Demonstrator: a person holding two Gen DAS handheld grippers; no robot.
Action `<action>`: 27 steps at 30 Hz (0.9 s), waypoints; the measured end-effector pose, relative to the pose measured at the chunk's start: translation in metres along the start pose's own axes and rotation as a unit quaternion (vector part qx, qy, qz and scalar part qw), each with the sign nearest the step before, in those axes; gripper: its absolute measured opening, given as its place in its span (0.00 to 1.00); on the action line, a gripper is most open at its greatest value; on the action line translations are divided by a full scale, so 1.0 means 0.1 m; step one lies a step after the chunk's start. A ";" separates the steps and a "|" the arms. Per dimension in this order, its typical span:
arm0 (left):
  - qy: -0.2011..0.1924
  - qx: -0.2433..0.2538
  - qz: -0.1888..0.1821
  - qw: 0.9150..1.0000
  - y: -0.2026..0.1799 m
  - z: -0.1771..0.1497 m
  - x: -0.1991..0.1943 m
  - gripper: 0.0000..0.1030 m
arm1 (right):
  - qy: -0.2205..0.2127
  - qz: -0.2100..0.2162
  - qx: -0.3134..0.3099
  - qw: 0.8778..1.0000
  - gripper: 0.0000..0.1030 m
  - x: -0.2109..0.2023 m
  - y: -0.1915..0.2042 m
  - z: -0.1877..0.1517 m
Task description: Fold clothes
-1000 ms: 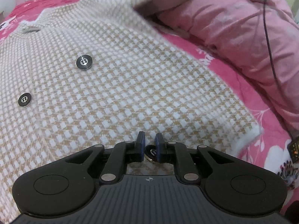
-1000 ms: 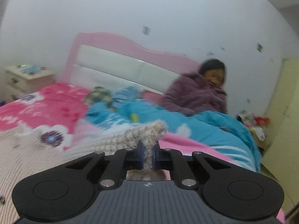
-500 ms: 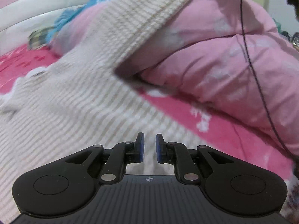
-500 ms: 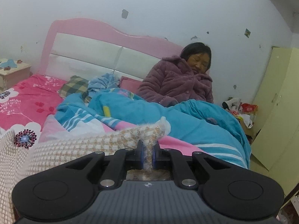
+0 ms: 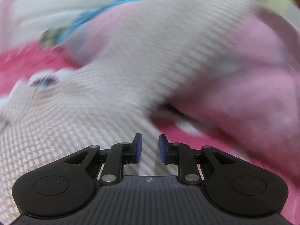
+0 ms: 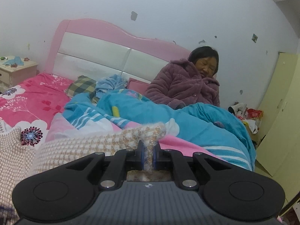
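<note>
On the pink floral bed sheet lies the checked beige-and-white knit garment, its body spread flat at the near left and one sleeve drawn out to the right over a pale pink quilt. Right gripper: jaws nearly closed, pads pinching the cuff end of that sleeve, which stands up between them and runs leftward, lifted off the bedding, toward the body of the garment. Left gripper: jaws a little apart, having just been opening, with nothing between the pads; it hangs above the garment near where the sleeve meets the body, and that view is smeared, so the cloth's detail there cannot be read. Beyond, a blue blanket covers a seated person in a purple coat against the pink headboard; neither bears on the work. Assessment: the step in hand appears to be the sleeve fold, with the cuff secured and the free hand repositioning for a second hold. The next move likely calls for the left gripper to settle on the cloth at the shoulder or side seam as an anchor, after which the right can carry the cuff across the chest and lay it flat. Risk: the loose knit may stretch or drag the body askew if pulled unanchored.
</note>
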State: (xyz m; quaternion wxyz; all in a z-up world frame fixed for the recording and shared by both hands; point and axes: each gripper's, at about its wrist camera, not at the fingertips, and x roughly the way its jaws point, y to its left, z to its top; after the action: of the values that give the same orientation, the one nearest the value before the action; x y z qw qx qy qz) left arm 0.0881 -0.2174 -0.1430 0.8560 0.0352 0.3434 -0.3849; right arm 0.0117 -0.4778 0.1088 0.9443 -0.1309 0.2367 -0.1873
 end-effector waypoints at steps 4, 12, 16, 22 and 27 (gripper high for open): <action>0.065 -0.101 0.001 0.993 0.20 0.04 0.57 0.19 | 0.004 0.020 0.014 1.000 0.08 -0.08 0.02 0.01; 0.055 -0.193 -0.002 0.980 0.49 0.01 0.11 0.21 | -0.031 0.085 0.002 0.996 0.09 -0.53 0.41 0.16; 0.043 -0.273 -0.013 0.961 0.82 -0.07 -0.55 0.22 | -0.055 0.166 -0.012 0.985 0.09 -0.93 0.74 0.20; 0.052 -0.340 -0.025 0.939 1.09 -0.40 -1.46 0.24 | -0.069 0.337 -0.148 0.927 0.09 -1.84 1.55 -0.22; 0.100 -0.336 -0.052 0.935 0.96 -0.75 -1.69 0.25 | -0.030 0.418 -0.304 0.856 0.09 -2.22 2.32 -1.19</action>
State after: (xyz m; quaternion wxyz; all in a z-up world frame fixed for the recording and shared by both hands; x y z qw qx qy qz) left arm 0.0325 -0.0179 -0.1160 0.7581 -0.2339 0.5378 -0.2852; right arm -0.1616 -0.1970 0.0179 0.8534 -0.3060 0.2858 0.3104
